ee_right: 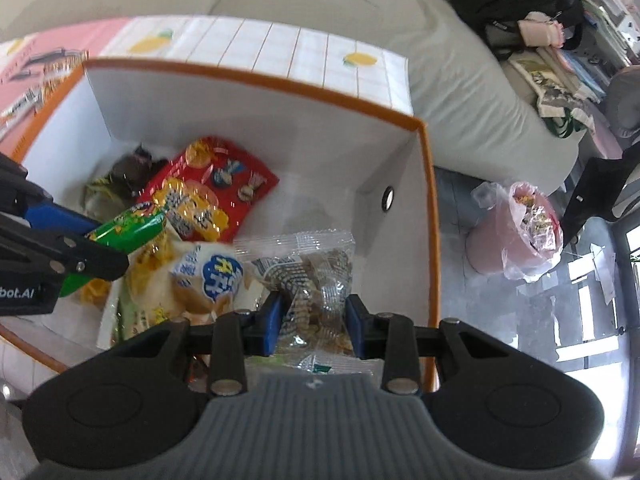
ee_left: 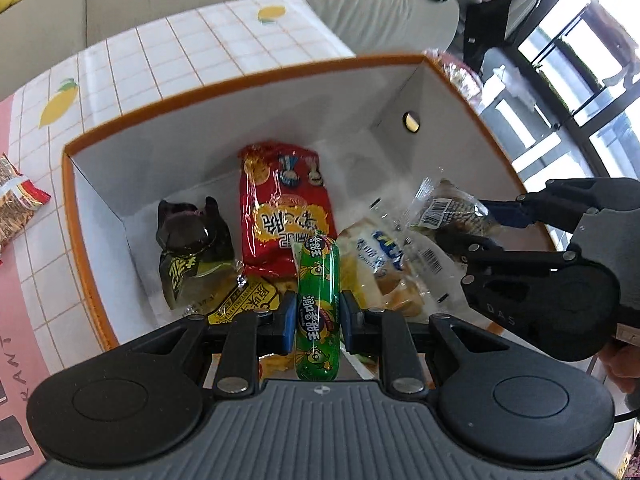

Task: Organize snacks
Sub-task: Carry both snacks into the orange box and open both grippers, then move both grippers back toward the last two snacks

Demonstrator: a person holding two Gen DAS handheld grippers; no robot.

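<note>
Holding both grippers over the orange-rimmed box (ee_left: 92, 280): L gripper (ee_left: 318, 316) pinches a green sausage (ee_left: 318, 304), R gripper (ee_right: 314, 320) pinches a clear cracker pkt (ee_right: 316, 280). Next, I'd release both inside.

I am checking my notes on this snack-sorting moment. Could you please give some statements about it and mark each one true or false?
1. The left gripper holds a green plastic-wrapped sausage stick. True.
2. The right gripper is open, holding nothing. False: it is shut on a clear plastic packet of brown snacks.
3. A red crinkly snack bag lies inside the white cardboard box with orange rim. True.
4. The box is empty. False: several snacks lie in it.
5. A snack packet lies on the tablecloth outside the box. True.
</note>
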